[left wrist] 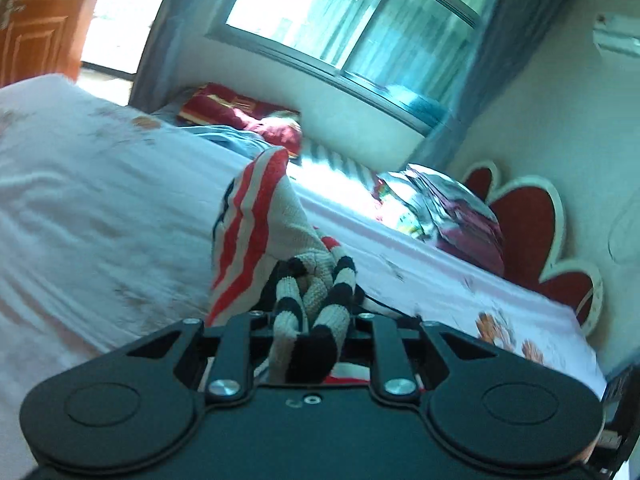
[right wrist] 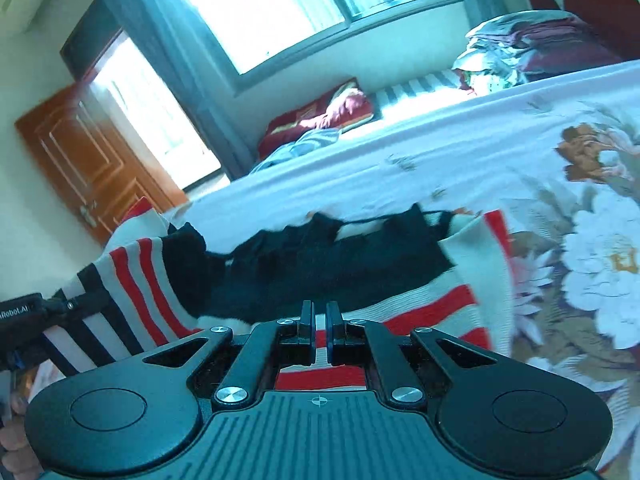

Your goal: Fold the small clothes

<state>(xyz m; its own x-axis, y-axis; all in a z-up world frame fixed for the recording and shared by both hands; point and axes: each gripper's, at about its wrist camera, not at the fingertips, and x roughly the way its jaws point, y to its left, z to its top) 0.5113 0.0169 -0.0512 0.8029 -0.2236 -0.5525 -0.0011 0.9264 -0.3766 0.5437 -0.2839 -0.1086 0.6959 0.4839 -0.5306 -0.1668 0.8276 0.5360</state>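
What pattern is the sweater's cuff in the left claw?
Black and cream stripes on the cuff, clearest in the left wrist view.

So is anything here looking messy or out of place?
Mostly the striped knit sweater: it is bunched, not flat, with one end gathered in the left gripper and lifted off the floral bedsheet. A loose black thread trails from its dark part.

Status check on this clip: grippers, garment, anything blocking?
Left gripper shut on striped sweater, bunched cuff lifted. Right gripper nearly shut over the knit, grip unclear. Sweater partly on floral bedsheet. No visible obstruction.
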